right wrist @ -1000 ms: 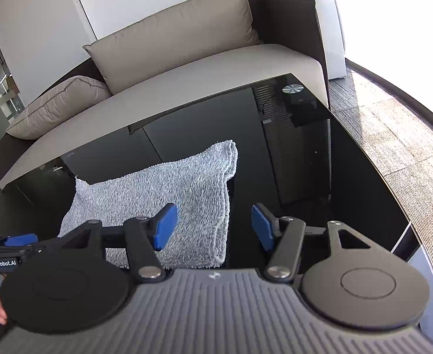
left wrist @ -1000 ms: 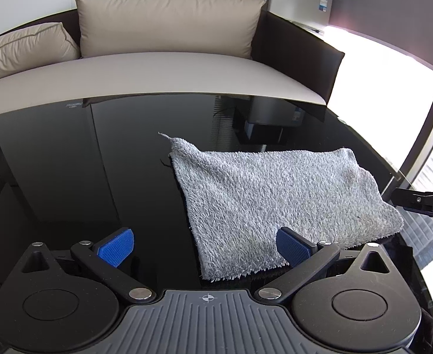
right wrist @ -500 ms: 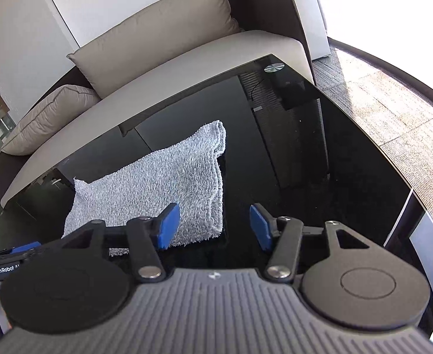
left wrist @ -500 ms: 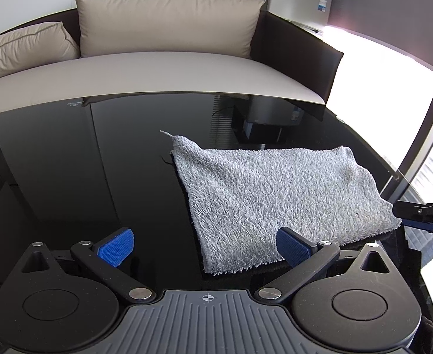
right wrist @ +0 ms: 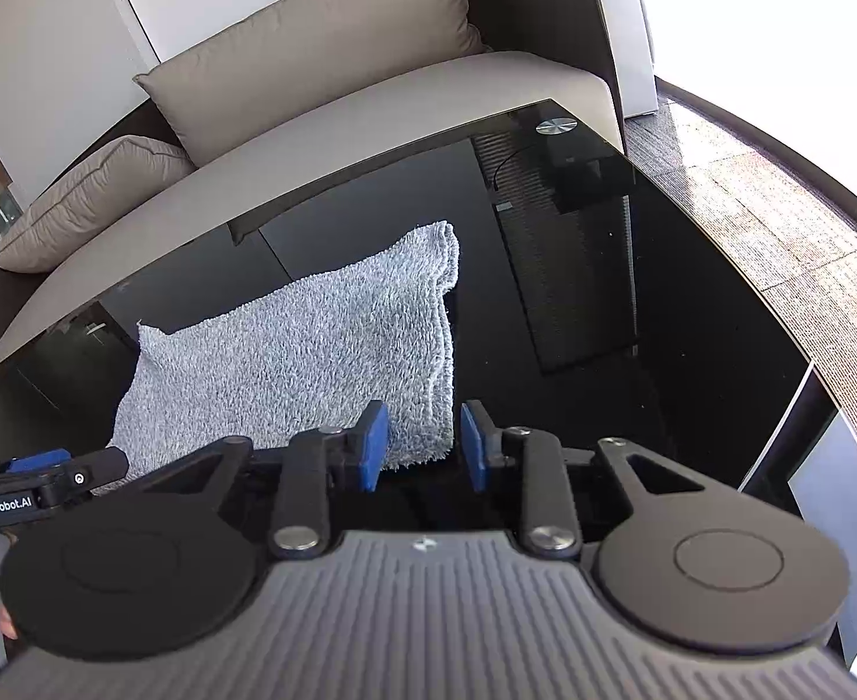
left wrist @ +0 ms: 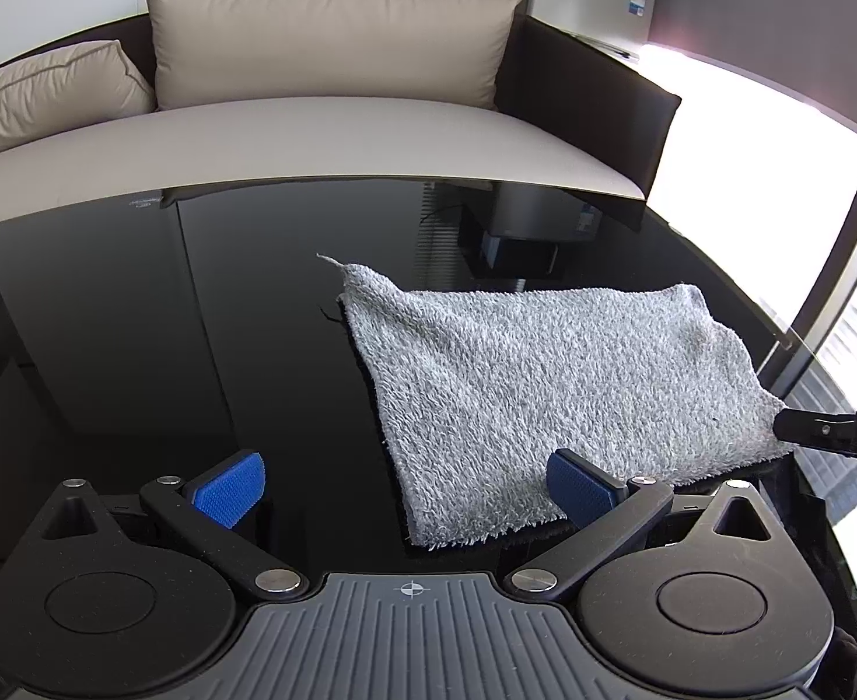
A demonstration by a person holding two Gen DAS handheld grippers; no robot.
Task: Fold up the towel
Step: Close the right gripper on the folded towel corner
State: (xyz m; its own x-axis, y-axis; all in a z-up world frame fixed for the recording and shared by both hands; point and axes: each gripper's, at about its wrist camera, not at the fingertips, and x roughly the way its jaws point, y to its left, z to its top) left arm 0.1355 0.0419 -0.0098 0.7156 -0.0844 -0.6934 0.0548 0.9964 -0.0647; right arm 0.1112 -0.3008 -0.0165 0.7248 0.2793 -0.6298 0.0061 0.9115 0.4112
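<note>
A grey terry towel [left wrist: 556, 385] lies flat on the black glass table [left wrist: 136, 350], folded over once. My left gripper [left wrist: 405, 487] is wide open, hovering low over the towel's near left corner, which sits between its blue pads. The towel also shows in the right wrist view [right wrist: 305, 350]. My right gripper [right wrist: 422, 446] is partly closed, jaws a narrow gap apart, straddling the towel's near right corner without clamping it. The right gripper's tip shows in the left wrist view [left wrist: 825, 429] at the towel's right edge.
A beige sofa [left wrist: 311, 128] with cushions runs along the table's far edge. The table's right edge [right wrist: 778, 315] drops to carpeted floor by a bright window. A silver disc [right wrist: 555, 127] sits at the far right corner. The left gripper's body [right wrist: 31, 490] shows at lower left.
My right gripper has narrowed its jaws from wide open to a small gap and moved over the towel's near right corner. The left gripper has edged slightly forward, still wide open.
</note>
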